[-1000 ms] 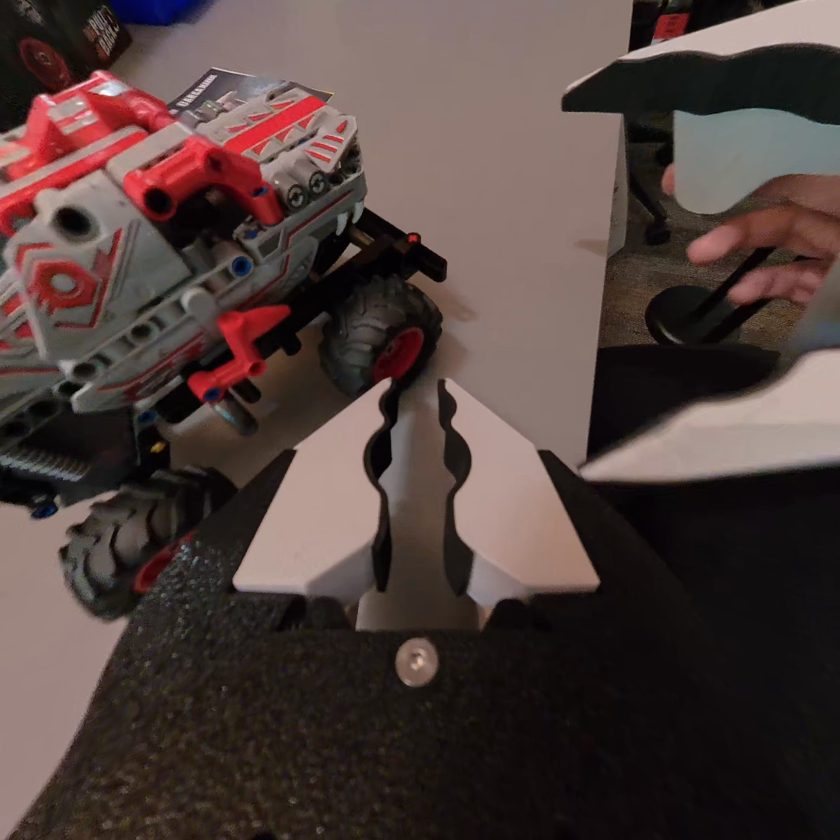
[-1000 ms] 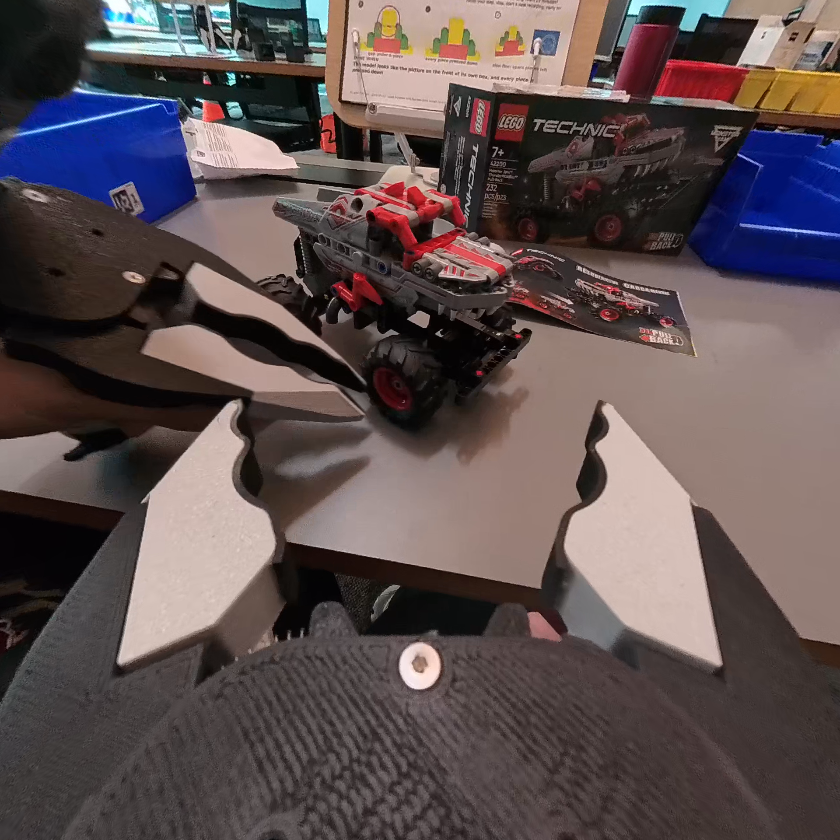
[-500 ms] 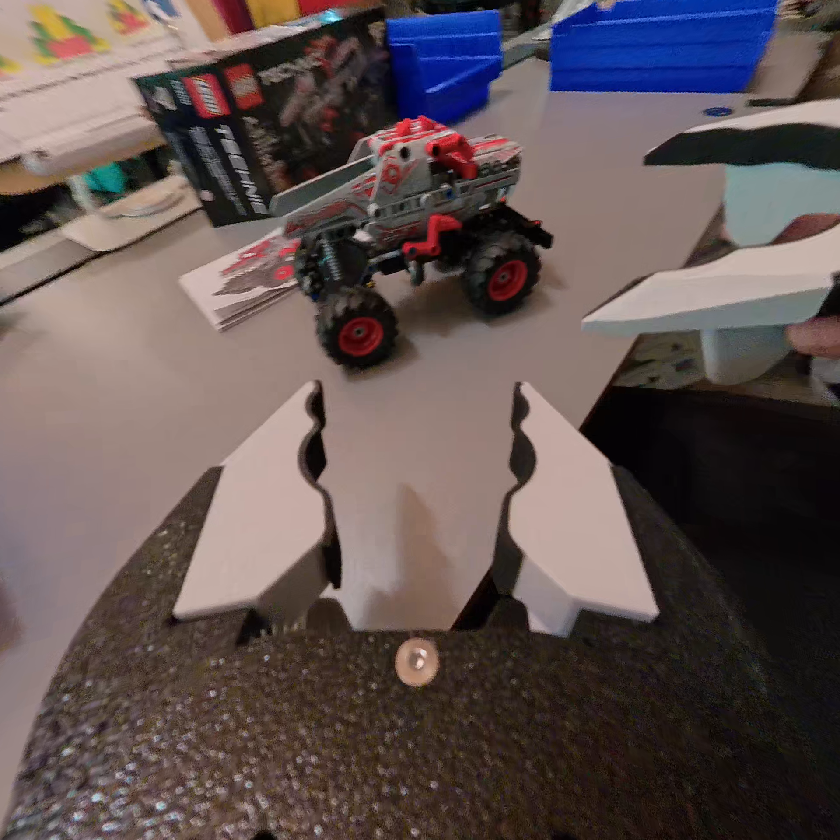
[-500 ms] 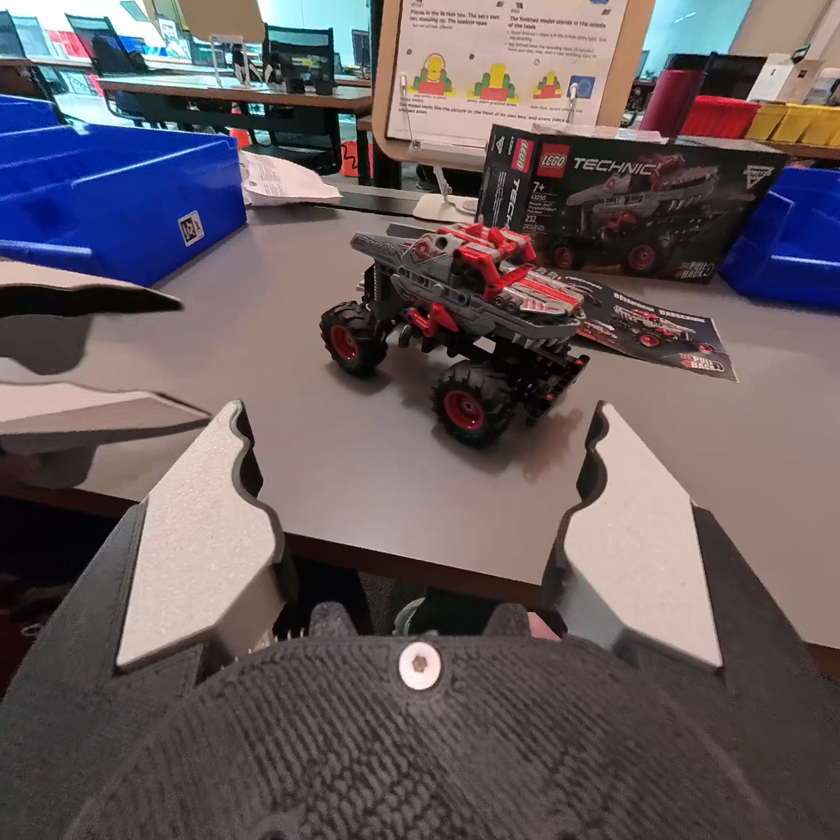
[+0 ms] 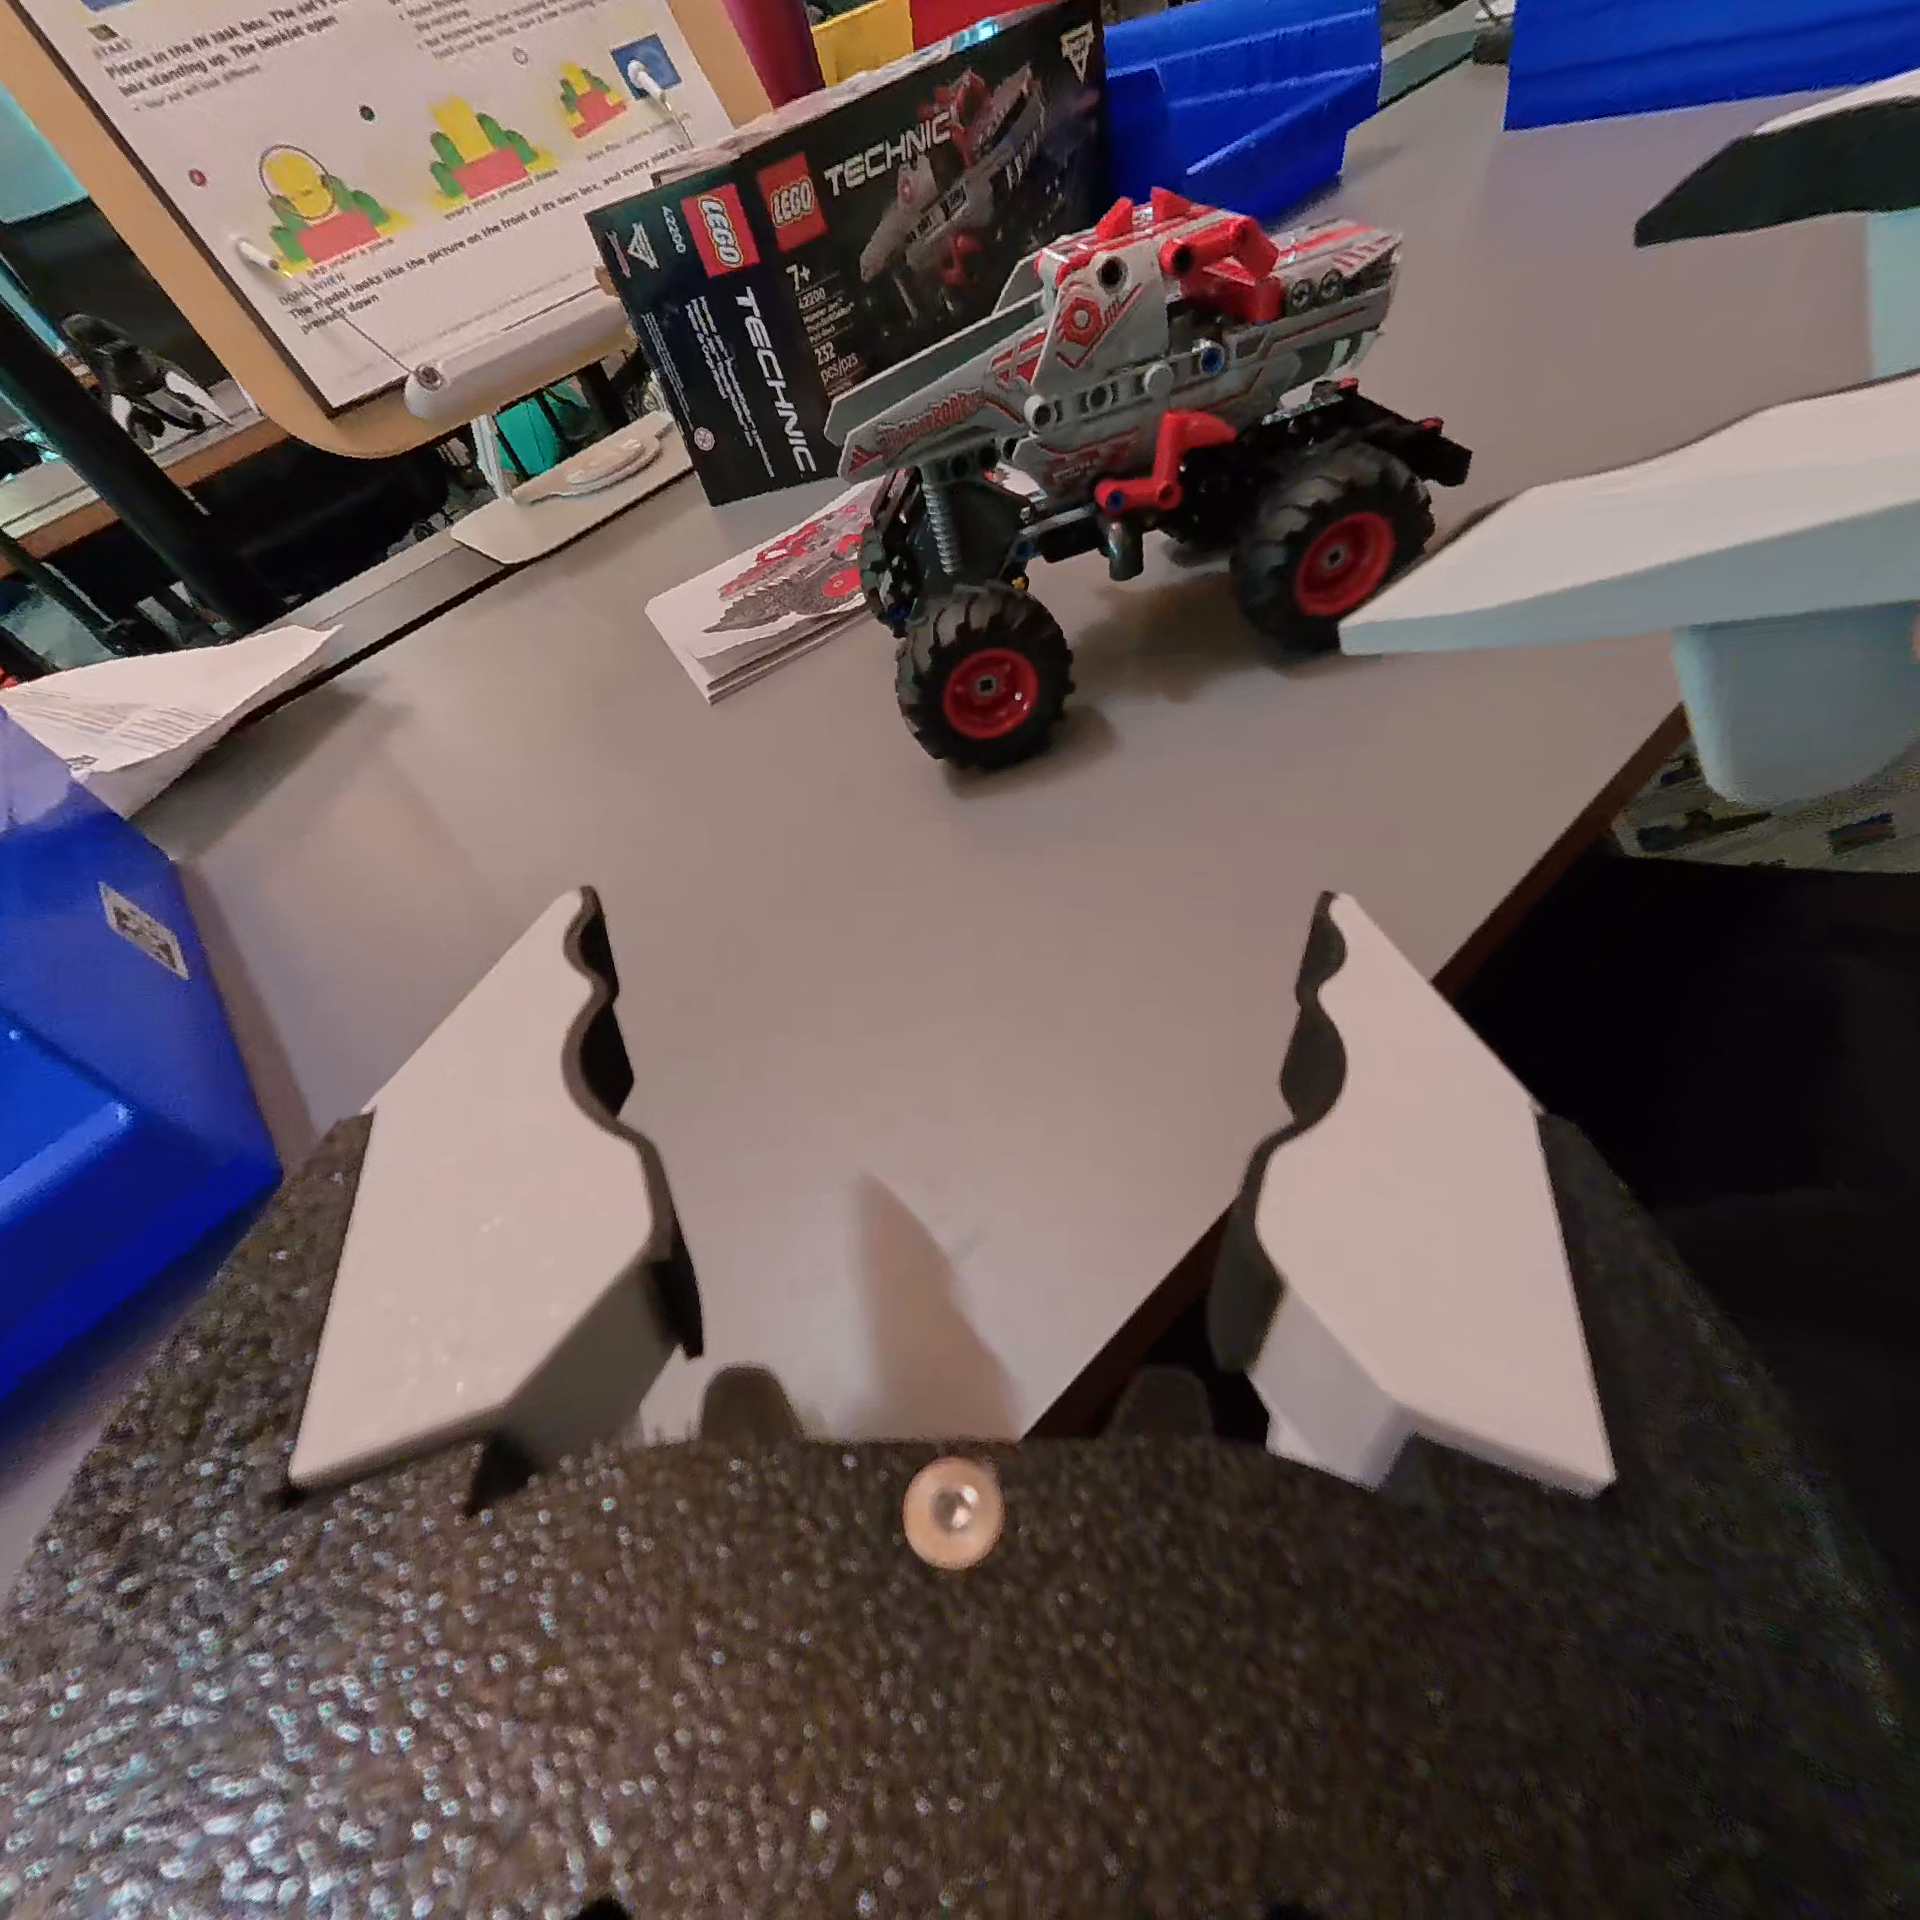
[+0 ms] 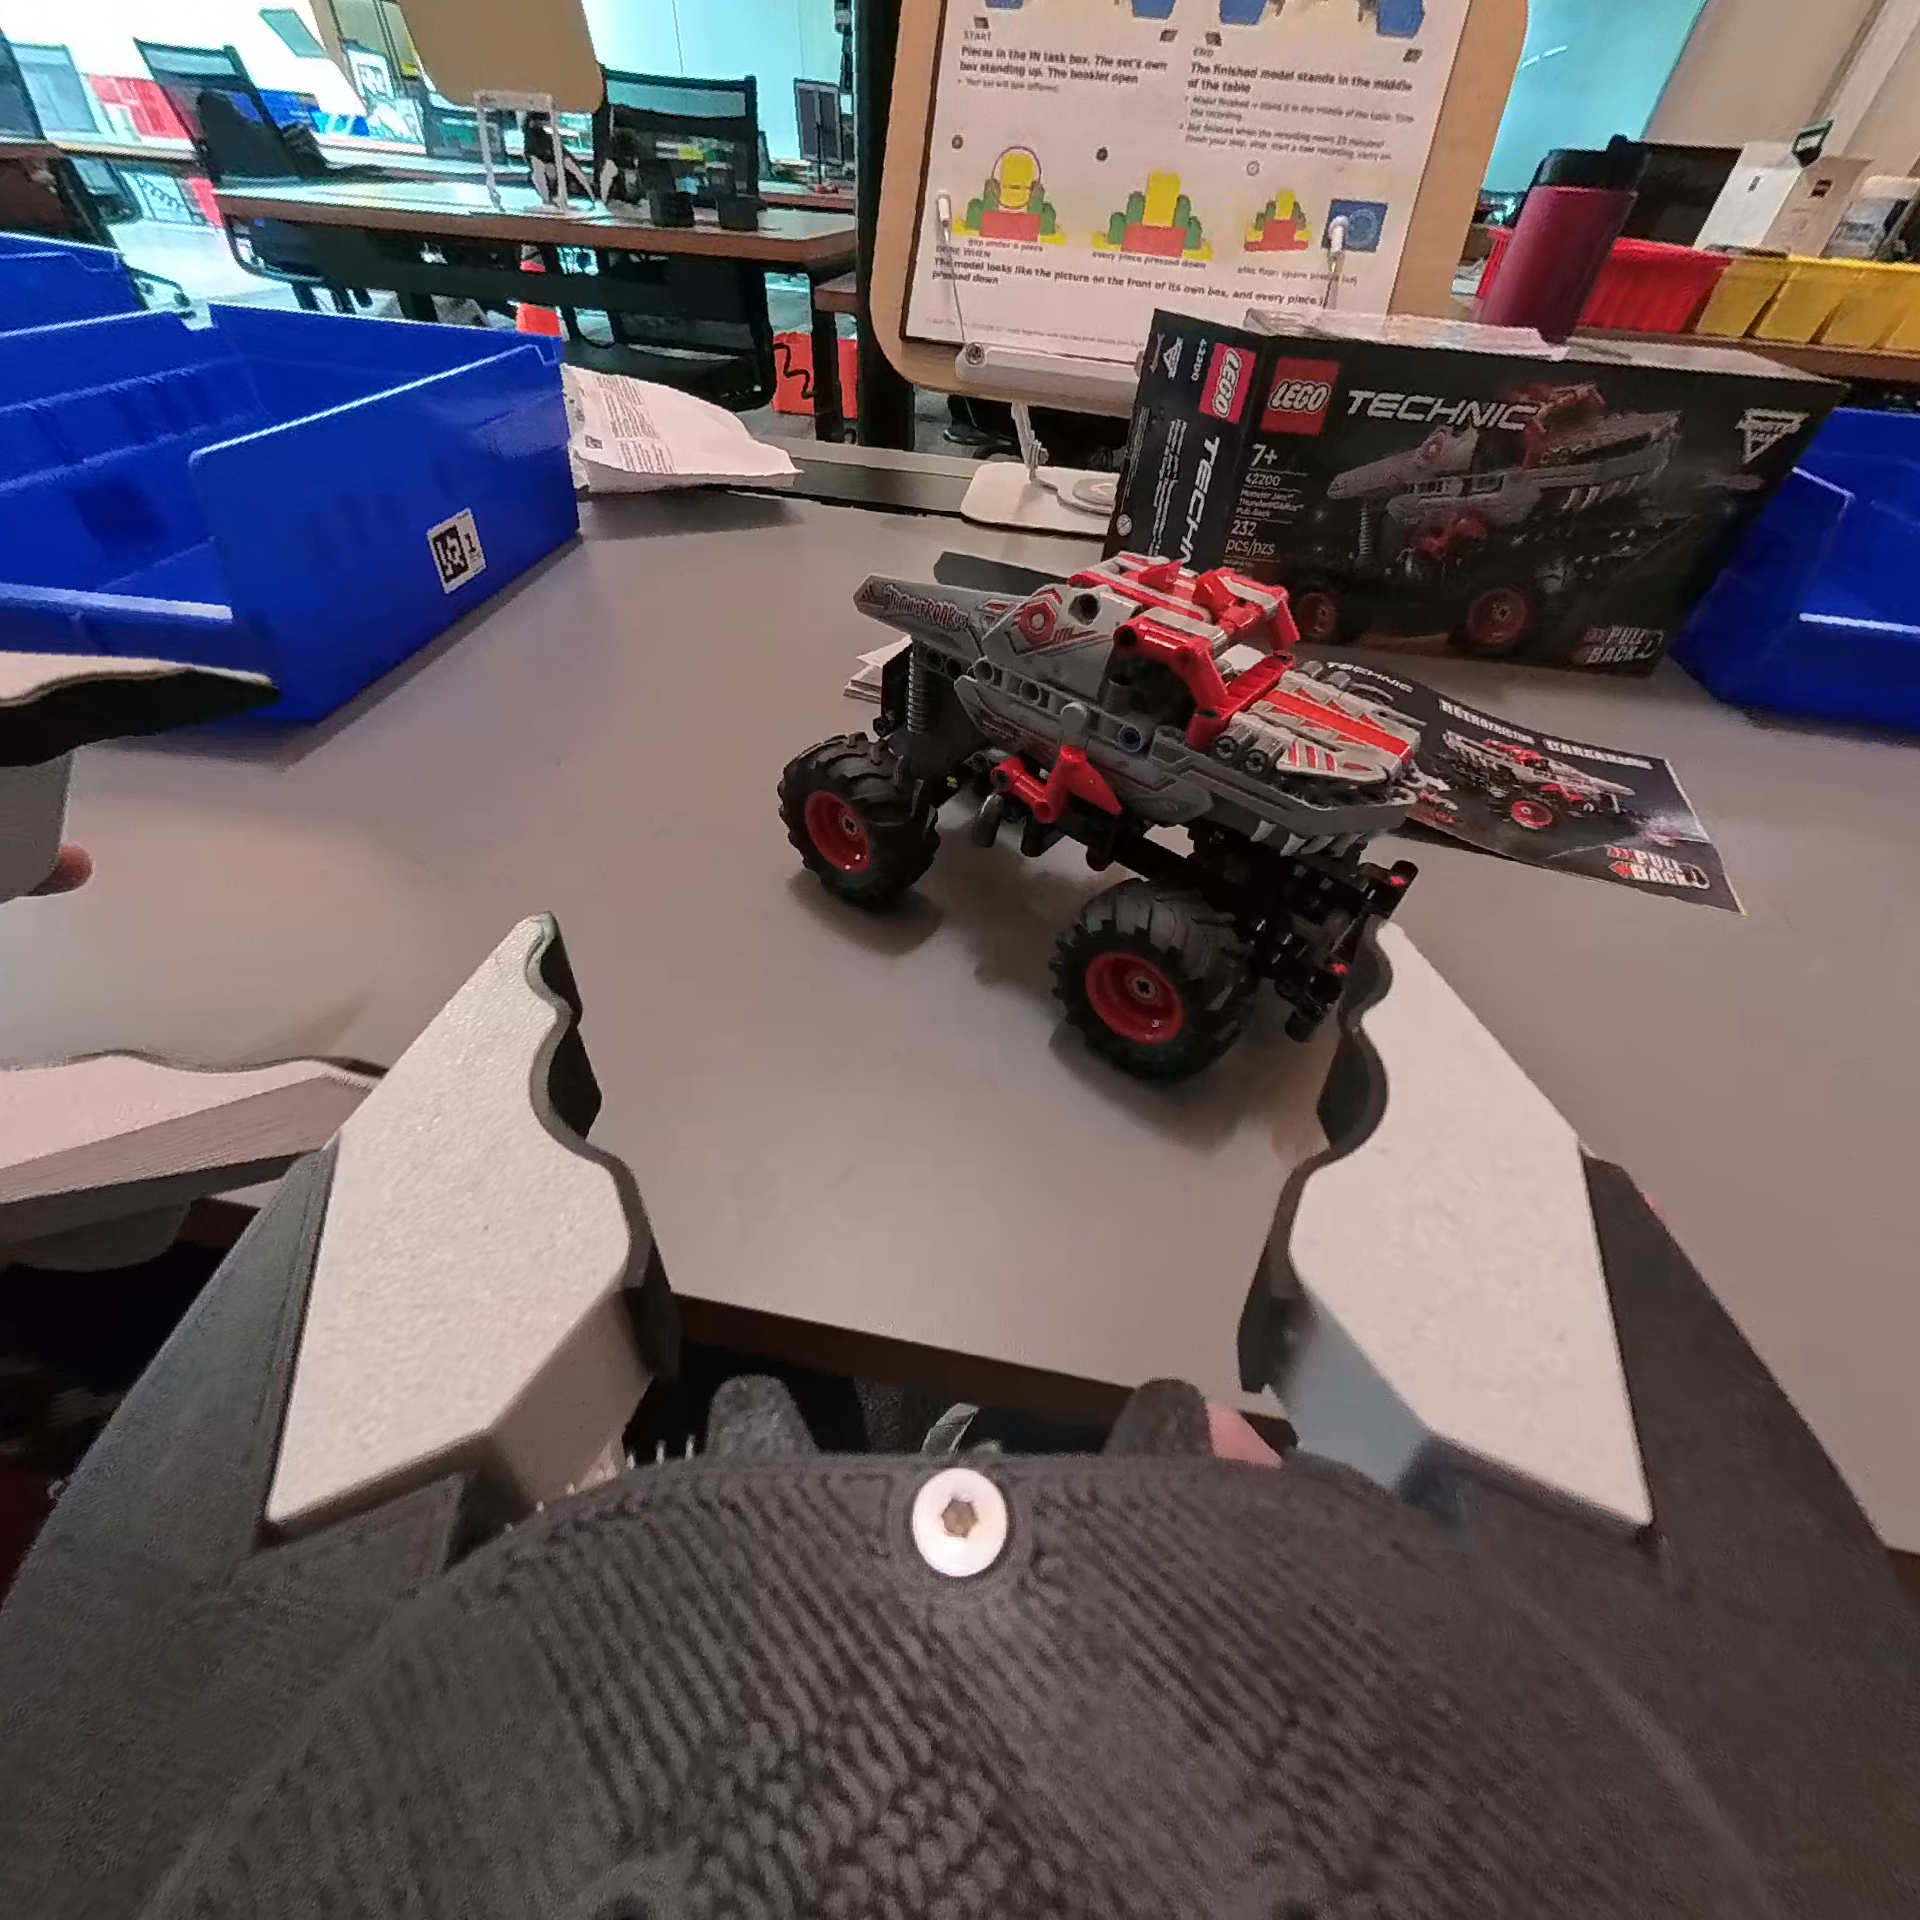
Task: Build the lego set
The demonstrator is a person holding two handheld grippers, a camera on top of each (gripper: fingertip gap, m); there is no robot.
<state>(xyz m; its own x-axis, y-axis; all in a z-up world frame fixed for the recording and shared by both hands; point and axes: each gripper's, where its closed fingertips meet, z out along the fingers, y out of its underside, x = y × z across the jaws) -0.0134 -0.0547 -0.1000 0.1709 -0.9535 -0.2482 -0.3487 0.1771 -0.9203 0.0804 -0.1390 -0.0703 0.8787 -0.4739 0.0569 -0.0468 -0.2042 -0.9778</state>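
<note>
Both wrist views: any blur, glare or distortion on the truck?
Left wrist view: monster truck sharp, soft shadow beneath, fisheye bends the table edge. Right wrist view: truck sharp; mild blur only on the other tongs at the left edge.

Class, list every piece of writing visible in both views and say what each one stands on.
I name the bearers, not the wording.
Set box: logos, numbers.
Booklet: cover print.
Standing board: instruction lines.
Blue bin: code sticker.
Truck: lettering on its fin.
Paper sheet: too small to read.
</note>
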